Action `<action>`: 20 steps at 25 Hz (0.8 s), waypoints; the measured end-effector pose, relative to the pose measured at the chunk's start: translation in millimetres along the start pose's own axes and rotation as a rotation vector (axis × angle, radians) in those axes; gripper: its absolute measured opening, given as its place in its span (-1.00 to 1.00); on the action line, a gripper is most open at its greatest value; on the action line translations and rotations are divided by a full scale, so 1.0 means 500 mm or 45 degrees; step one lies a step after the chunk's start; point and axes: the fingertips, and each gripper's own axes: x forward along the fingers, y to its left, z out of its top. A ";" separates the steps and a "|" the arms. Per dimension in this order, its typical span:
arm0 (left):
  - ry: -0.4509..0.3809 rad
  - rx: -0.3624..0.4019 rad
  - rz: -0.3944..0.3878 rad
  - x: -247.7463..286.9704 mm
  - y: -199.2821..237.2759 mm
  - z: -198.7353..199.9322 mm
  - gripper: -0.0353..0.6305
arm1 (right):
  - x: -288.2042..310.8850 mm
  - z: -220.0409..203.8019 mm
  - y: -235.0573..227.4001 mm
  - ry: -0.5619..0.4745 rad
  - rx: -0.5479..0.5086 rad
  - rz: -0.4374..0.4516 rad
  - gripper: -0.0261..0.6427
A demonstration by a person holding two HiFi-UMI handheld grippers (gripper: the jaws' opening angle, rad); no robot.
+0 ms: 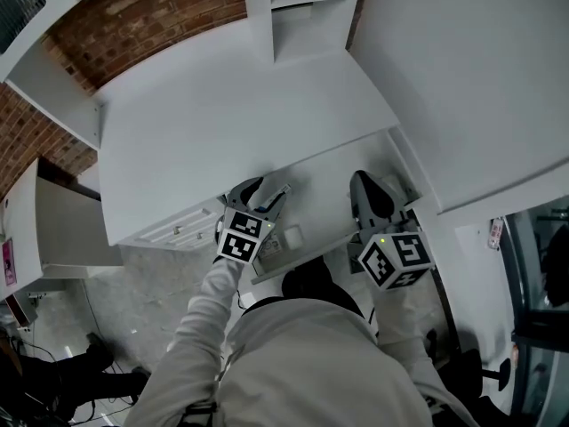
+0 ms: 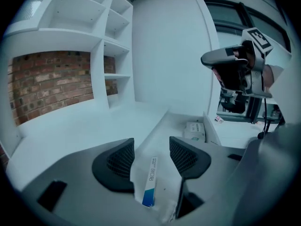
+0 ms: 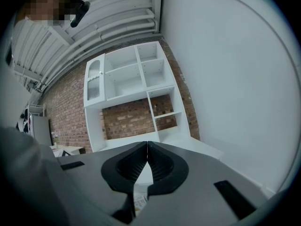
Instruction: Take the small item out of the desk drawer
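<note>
1. A white tabletop is seen from above, backed by a brick wall and flanked by white shelves.
2. A drawer is pulled open at the front edge of the tabletop, close to the person's body.
3. The left hand-held gripper is held just above the drawer's near end, at the tabletop's front edge.
4. A small white packet with a blue-ended label strip is seen between its jaws. The jaws are clenched on it only as far as its width allows, and the packet touches the inner face of each one.
5. The packet is thus carried in the left hand-held gripper and is raised clear of the drawer floor.
6. A white box is left lying in the drawer beyond the packet, against the right-hand wall of the drawer.
7. The right hand-held gripper is held to the right of the left one, over the drawer's right side, and is pointed upward toward the shelves and the brick wall.
8. Its jaws are pressed together at the tips, and nothing is gripped between them.
9. A scrap of printed white material is glimpsed below the closed jaws in the right gripper view, but it cannot be identified.
10. The person's light sleeves are seen behind both marker cubes in the head view.
</note>
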 end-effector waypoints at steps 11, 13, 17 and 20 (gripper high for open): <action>0.323 0.031 -0.092 0.079 -0.017 -0.154 -0.20 | 0.007 0.007 -0.022 -0.011 0.017 -0.030 -0.83; 0.371 0.042 -0.111 0.089 -0.017 -0.173 -0.20 | 0.011 0.004 -0.023 -0.008 0.021 -0.034 -0.83; 0.471 0.031 -0.135 0.108 -0.014 -0.210 -0.20 | 0.013 0.000 -0.026 0.000 0.026 -0.038 -0.83; 0.538 0.033 -0.149 0.125 -0.012 -0.235 -0.20 | 0.016 -0.002 -0.031 0.004 0.032 -0.044 -0.83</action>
